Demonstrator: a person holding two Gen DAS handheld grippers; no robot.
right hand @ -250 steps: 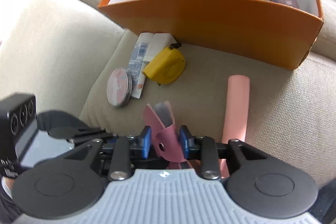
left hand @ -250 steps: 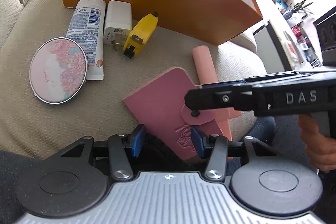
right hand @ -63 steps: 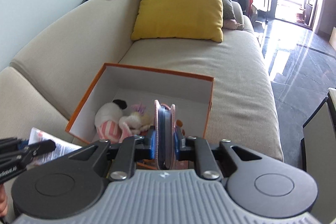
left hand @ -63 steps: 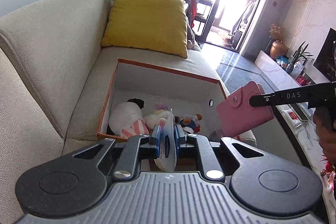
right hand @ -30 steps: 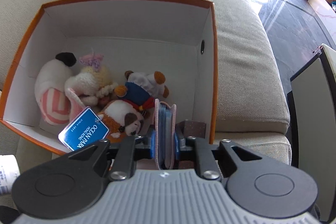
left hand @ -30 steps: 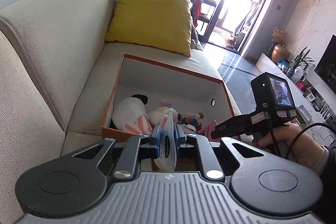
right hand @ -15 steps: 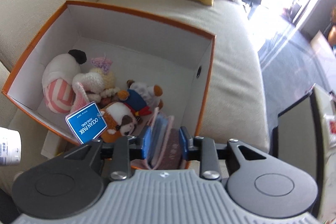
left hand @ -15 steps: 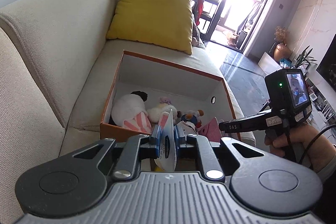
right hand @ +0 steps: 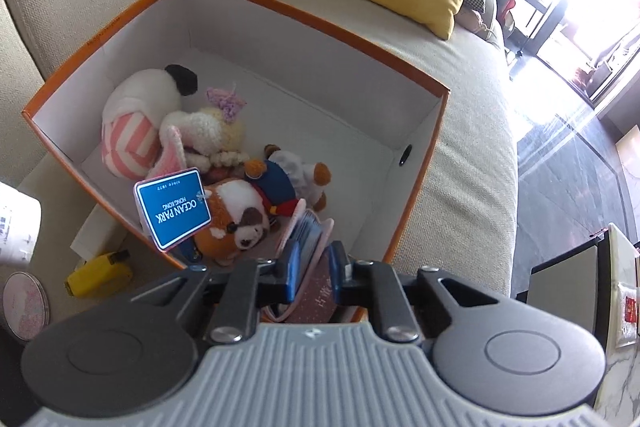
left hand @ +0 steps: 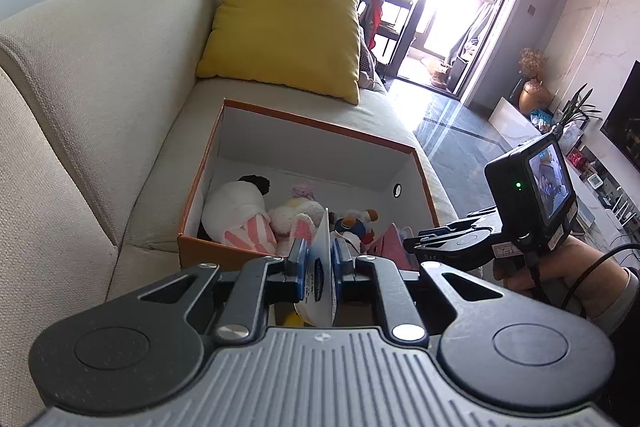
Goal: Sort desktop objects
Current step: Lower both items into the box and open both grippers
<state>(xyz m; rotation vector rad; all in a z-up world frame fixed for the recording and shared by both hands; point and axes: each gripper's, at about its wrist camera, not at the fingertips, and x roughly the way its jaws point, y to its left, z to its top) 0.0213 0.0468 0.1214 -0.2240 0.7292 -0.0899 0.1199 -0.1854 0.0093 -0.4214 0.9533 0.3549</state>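
Observation:
An orange box (left hand: 320, 123) with white inner walls sits on the beige sofa and holds several plush toys (right hand: 236, 215). My left gripper (left hand: 316, 267) is shut on a blue-and-white paper tag (right hand: 174, 209) over the box's near edge. My right gripper (right hand: 314, 269) hangs over the box's near right corner, and its jaws are closing. The pink card wallet (right hand: 308, 227) leans fanned open inside the box. Its near edge lies by the left pad; the right pad stands apart from it. In the left wrist view the wallet (left hand: 390, 243) stands just left of the right gripper (left hand: 416, 243).
A small maroon box (right hand: 320, 299) lies under my right jaws. A yellow tape measure (right hand: 100, 273), a round pink mirror (right hand: 24, 301) and a white tube (right hand: 16, 223) lie on the sofa beside the box. A yellow cushion (left hand: 280, 31) rests behind it. A person's hand (left hand: 560, 267) holds the right gripper.
The right gripper rolled and its jaws spread off the wallet, which fell open and tipped left in the box; the jaws have since narrowed. The left gripper kept still, holding the tag.

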